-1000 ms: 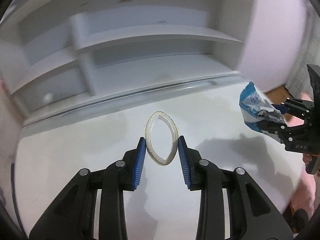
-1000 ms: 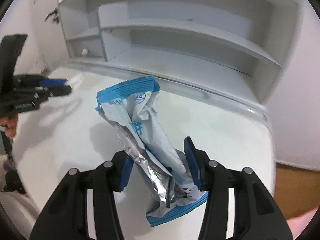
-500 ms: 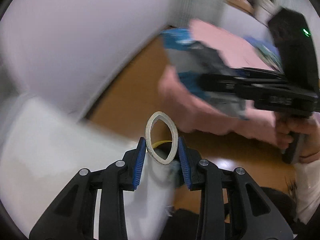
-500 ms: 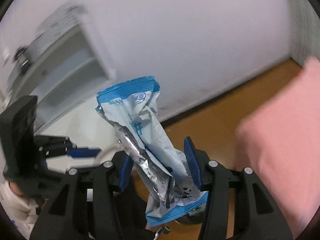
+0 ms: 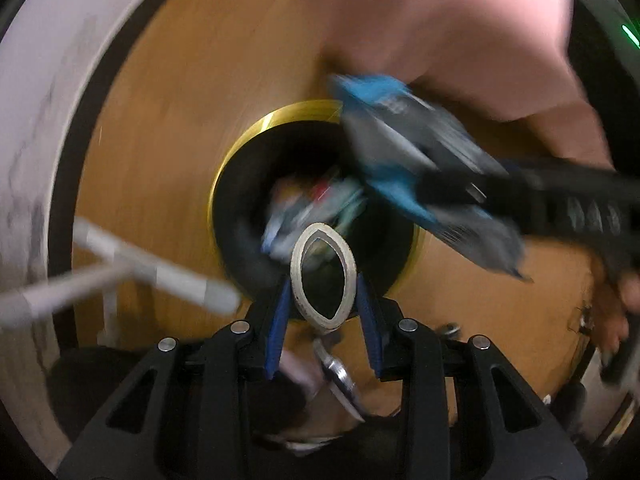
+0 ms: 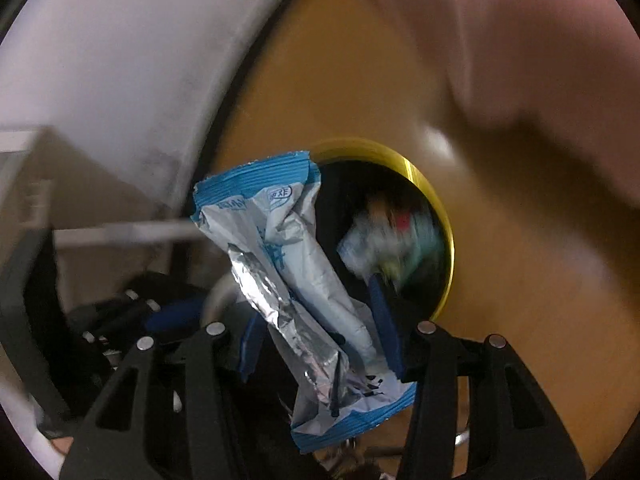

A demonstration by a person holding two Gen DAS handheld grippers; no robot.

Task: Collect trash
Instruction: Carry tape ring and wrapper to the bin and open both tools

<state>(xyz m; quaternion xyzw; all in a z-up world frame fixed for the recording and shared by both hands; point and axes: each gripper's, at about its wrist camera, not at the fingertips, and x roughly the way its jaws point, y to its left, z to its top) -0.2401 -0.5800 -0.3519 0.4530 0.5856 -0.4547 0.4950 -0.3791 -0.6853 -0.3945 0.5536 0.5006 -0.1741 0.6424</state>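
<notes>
Left gripper point(image 5: 323, 307) is closed on a pale ring point(image 5: 323, 276), squeezed oval between the blue pads. Right gripper point(image 6: 320, 338) is clamped on a crumpled blue wrapper point(image 6: 296, 280). Both are held above a yellow-rimmed bin point(image 5: 256, 136) containing blurred litter, on a wooden floor point(image 5: 160, 120).

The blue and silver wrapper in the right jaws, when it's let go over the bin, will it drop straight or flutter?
The wrapper is crumpled foil film, probably very light and floppy, so it may flutter. It could catch on the bin rim. The film may briefly cling to the right gripper.
</notes>
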